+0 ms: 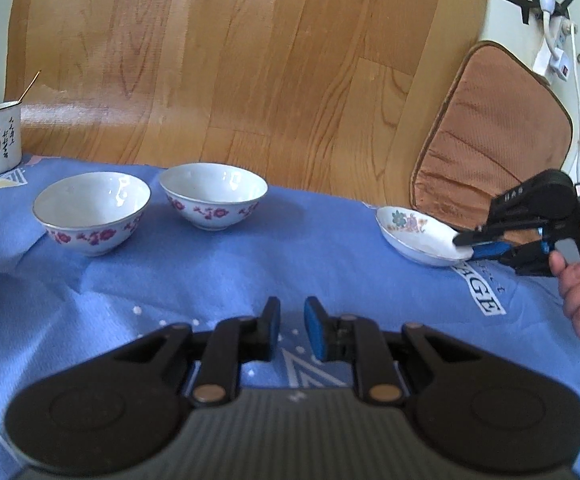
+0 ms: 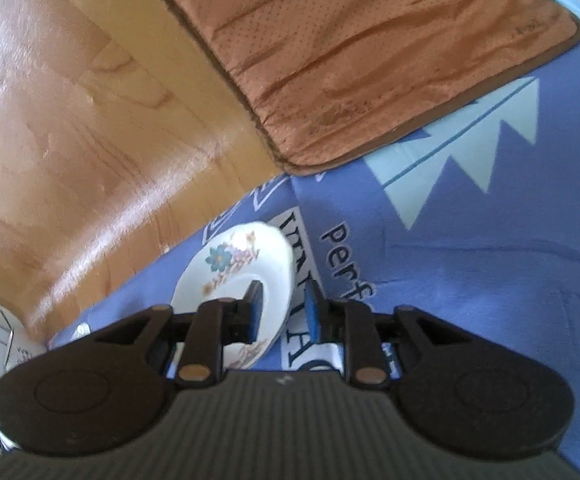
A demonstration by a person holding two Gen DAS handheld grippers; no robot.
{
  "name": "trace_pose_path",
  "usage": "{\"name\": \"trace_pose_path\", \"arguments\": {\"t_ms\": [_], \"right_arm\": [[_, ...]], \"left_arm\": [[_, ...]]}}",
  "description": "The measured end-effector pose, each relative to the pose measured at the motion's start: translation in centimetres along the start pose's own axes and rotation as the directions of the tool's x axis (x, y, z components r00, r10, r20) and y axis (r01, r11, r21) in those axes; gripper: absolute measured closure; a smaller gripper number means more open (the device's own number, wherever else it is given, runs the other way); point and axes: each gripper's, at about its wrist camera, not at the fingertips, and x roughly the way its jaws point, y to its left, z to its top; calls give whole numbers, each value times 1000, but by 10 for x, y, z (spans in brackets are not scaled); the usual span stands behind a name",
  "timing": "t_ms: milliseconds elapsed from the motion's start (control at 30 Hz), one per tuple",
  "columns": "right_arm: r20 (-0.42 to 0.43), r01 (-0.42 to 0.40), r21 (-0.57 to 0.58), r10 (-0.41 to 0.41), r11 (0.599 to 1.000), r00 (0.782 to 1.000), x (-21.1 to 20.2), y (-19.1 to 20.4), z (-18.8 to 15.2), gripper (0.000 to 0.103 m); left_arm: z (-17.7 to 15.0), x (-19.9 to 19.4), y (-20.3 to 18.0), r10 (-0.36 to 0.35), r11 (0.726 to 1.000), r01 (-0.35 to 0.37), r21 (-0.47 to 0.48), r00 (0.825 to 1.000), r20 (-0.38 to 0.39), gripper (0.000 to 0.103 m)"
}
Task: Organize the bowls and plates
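White floral plate rim between right hand-held gripper pads, pinched; tilted above blue cloth.

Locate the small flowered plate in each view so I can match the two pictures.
Left wrist view: the flowered plate sits at the right, on the blue cloth, its near rim between the right hand-held gripper fingers.
Right wrist view: the plate lies low in the centre, its rim between the gripper fingers.
Shared landmark: the brown cushion just beyond the plate.
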Motion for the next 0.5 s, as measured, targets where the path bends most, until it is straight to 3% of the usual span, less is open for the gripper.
{"name": "trace_pose_path", "arguments": {"t_ms": [33, 267, 500], "right_arm": [[-7, 7, -13, -8, 1000, 1000, 0, 2, -1, 92], [-43, -78, 21, 79, 997, 996, -22, -9, -18, 92], [-113, -191, 17, 191, 981, 975, -79, -28, -68, 92]], "left_arm": [[0, 0, 1, -1, 1000, 1, -7, 1000, 2, 88], [1, -2, 7, -29, 999, 29, -35, 1000, 12, 88], [1, -6, 10, -118, 992, 119, -44, 993, 13, 88]]}}
